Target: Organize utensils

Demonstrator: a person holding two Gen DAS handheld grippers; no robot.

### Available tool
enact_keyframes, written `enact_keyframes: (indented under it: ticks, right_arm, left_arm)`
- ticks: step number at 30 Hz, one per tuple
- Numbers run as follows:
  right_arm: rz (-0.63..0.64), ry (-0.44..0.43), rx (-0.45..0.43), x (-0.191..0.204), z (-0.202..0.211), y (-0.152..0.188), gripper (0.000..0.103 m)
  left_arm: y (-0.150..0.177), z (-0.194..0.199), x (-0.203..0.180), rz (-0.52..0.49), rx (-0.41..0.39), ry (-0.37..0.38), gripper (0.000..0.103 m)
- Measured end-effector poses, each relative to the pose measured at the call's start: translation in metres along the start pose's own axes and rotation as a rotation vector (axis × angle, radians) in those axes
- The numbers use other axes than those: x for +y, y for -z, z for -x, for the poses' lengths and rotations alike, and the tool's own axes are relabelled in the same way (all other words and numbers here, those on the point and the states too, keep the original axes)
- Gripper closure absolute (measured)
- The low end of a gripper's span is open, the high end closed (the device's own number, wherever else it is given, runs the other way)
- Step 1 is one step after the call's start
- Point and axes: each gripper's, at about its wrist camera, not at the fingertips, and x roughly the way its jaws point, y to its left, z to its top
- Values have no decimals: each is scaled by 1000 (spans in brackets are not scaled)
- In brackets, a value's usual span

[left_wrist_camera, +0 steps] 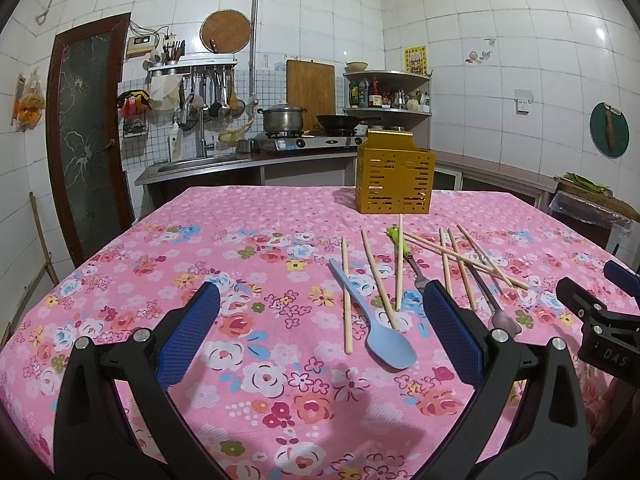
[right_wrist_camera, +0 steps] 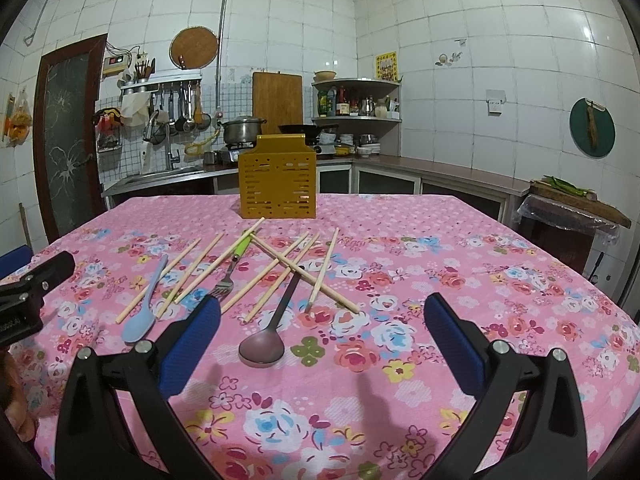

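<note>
Both grippers hover low over the near edge of the bench point(right_wrist_camera: 460, 240), the left gripper point(left_wrist_camera: 320, 320) and right gripper point(right_wrist_camera: 322, 326) each with blue-padded fingers point(right_wrist_camera: 192, 344) spread wide and gripping nothing. The right gripper's black body, seen at the edge of the left view, carries pale letters that look like "DAS". A pink floral tablecloth point(left_wrist_camera: 200, 248) covers the bench. In front of the yellow slotted holder point(right_wrist_camera: 277, 178) lie the scattered utensils: a blue spoon point(right_wrist_camera: 142, 308), a dark spoon point(right_wrist_camera: 268, 336), a green-handled fork point(right_wrist_camera: 234, 266) and loose wooden chopsticks point(right_wrist_camera: 280, 276), some crossing. Behind the holder stand a sink counter, a stove with a steel pot point(right_wrist_camera: 239, 128), a wooden board point(right_wrist_camera: 277, 96) and white tiled walls bearing a yellow poster too small to read
</note>
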Motion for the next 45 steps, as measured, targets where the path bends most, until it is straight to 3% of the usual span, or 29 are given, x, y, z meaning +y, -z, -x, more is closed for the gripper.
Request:
enact_keyframes:
  ticks: [10, 22, 26, 31, 39, 45]
  right_arm:
    - [2, -31, 18, -3, -9, -30, 4]
    - [-5, -33, 7, -11, -51, -78, 4]
    - [-14, 23, -8, -14, -69, -91, 4]
    - [-49, 39, 71, -24, -110, -102, 4]
    - [-27, 54, 235, -30, -180, -101, 4]
    - [-22, 97, 372, -37, -239, -89, 5]
  left_arm:
    - [-28, -20, 8, 38, 86, -18, 5]
    - [-75, -51, 3, -16, 89, -13, 5]
    - [-89, -76, 8, 2, 119, 1, 5]
    - [-99, -111, 13, 16, 172, 7, 5]
    - [-95, -179, 12, 21, 324, 44, 6]
    - [-85, -224, 2, -7, 443, 88, 26]
